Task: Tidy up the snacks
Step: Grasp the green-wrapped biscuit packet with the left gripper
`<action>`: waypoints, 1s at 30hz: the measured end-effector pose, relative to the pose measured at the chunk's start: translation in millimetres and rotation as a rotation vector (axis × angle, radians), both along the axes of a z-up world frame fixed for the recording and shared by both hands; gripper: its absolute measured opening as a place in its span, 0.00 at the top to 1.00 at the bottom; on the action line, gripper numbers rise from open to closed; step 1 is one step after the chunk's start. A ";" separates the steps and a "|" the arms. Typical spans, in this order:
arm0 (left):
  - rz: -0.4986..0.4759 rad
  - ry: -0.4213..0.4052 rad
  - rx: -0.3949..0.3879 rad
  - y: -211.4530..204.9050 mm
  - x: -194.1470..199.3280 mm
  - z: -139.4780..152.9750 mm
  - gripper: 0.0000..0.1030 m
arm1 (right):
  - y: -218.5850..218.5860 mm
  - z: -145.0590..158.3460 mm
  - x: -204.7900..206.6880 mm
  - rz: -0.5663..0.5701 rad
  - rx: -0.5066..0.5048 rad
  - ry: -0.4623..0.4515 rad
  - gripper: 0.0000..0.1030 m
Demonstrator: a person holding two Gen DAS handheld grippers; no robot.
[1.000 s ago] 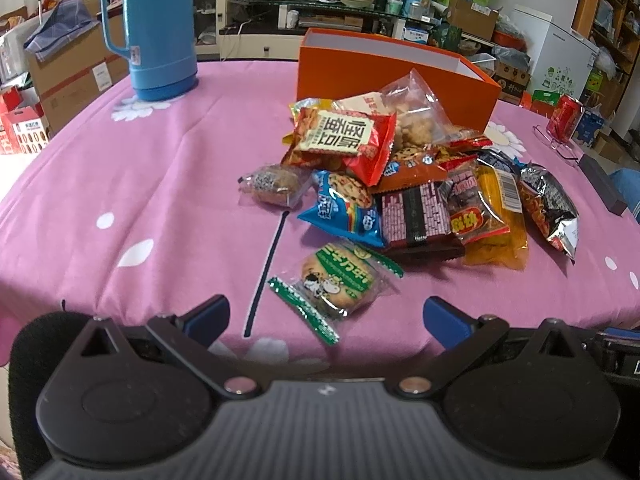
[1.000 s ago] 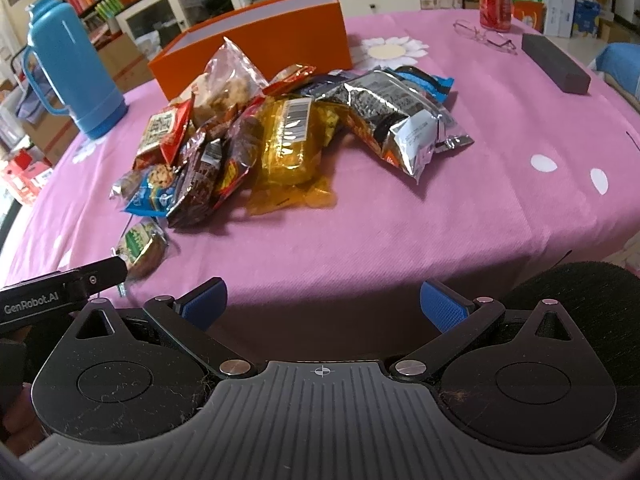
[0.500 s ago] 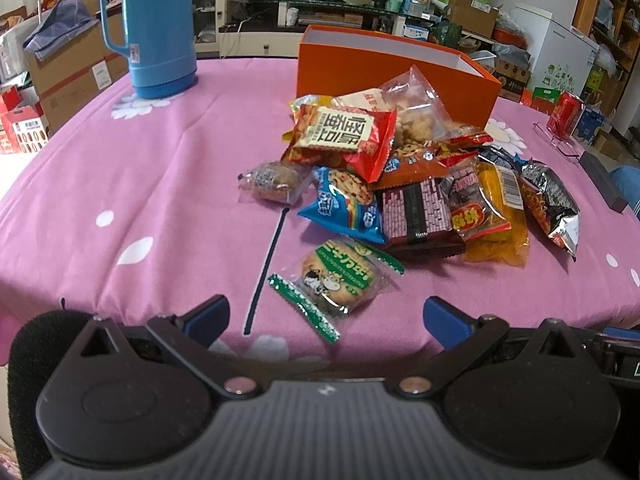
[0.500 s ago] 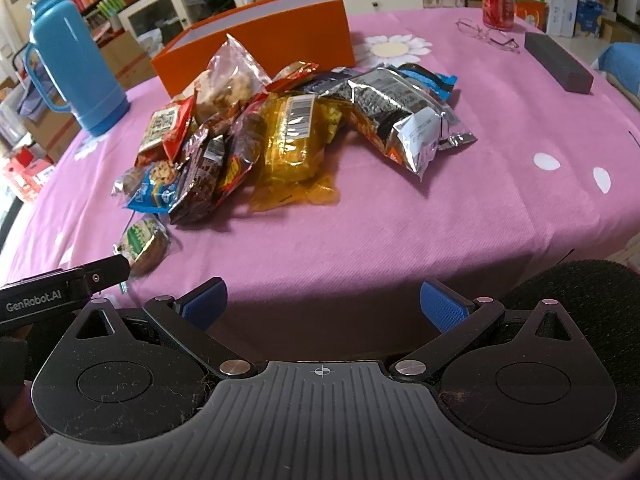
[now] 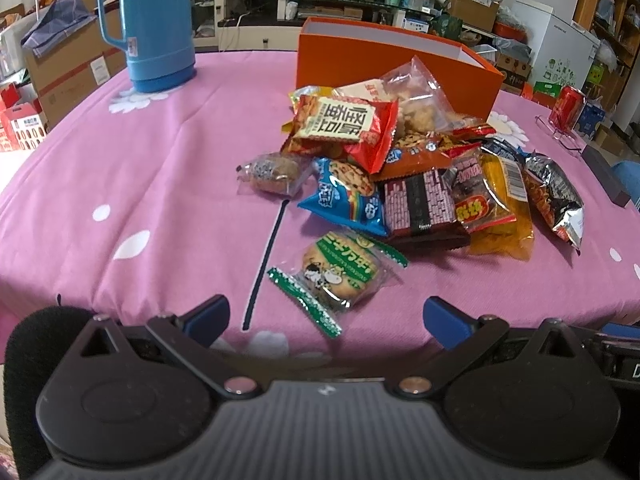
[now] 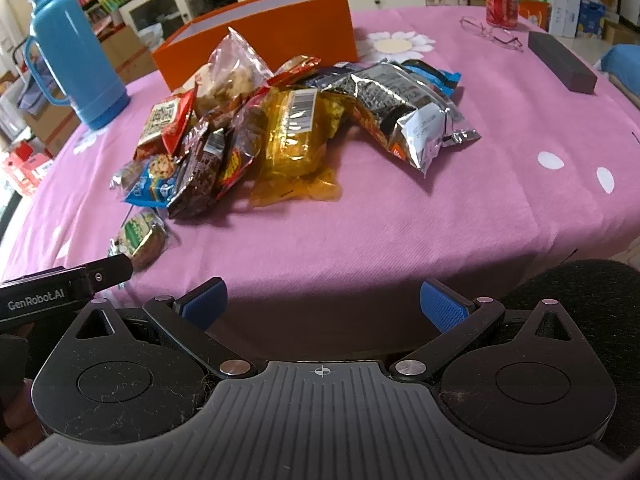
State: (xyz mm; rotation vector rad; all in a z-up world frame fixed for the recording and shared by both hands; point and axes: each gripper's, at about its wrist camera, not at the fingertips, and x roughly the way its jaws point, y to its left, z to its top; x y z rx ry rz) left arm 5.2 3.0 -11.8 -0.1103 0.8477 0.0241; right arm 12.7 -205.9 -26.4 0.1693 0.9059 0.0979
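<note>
Both our grippers, left [image 5: 326, 314] and right [image 6: 322, 300], are spread wide and empty, low at the near table edge. Snack pile [image 5: 416, 168] sits mid-table before the orange box [image 5: 384, 56]. Nearest: green cookie pack [image 5: 340, 272], lying apart. Likely light, crinkly, slippery film, brittle inside; we'd pinch the crimped end seal, gently.

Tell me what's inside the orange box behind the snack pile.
Only a strip of pale inner wall shows above the orange box rim in the left wrist view. Its floor and any contents are hidden by its front wall and the snack pile.
</note>
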 end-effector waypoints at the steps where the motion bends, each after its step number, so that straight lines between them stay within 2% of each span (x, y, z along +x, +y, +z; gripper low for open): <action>1: 0.001 0.003 0.003 0.9 -0.2 -0.4 0.01 | 0.6 -0.3 0.5 0.002 -0.003 0.000 0.18; 5: 0.014 0.006 0.000 10.2 1.3 -2.9 0.01 | 2.5 1.9 3.4 0.015 -0.030 -0.023 0.18; 10: 0.030 0.004 0.003 25.2 14.3 -14.7 0.01 | -4.2 10.4 19.5 0.006 -0.046 -0.118 0.18; 13: -0.015 0.015 -0.051 27.1 23.1 -21.6 0.01 | -9.1 7.7 41.0 0.007 -0.029 -0.116 0.18; 15: -0.074 -0.014 -0.076 23.3 25.1 -20.5 0.01 | -10.8 1.5 52.3 0.016 -0.010 -0.097 0.18; 20: -0.194 -0.034 0.040 0.7 38.8 -25.0 0.03 | -8.9 -17.8 62.2 0.034 -0.001 -0.039 0.18; 22: -0.230 -0.035 0.070 -3.3 43.1 -28.6 0.16 | -6.5 -23.4 62.0 0.042 -0.004 -0.030 0.18; 24: -0.242 -0.036 0.087 -3.0 46.4 -31.8 0.18 | -2.8 -24.8 63.0 0.055 -0.034 -0.034 0.18; 27: -0.247 -0.041 0.093 2.0 51.7 -29.0 0.29 | 0.3 -26.8 66.3 0.069 -0.073 -0.043 0.18; 30: -0.199 -0.032 0.131 16.7 66.4 -27.4 0.29 | 5.0 -30.8 67.7 0.083 -0.139 -0.061 0.18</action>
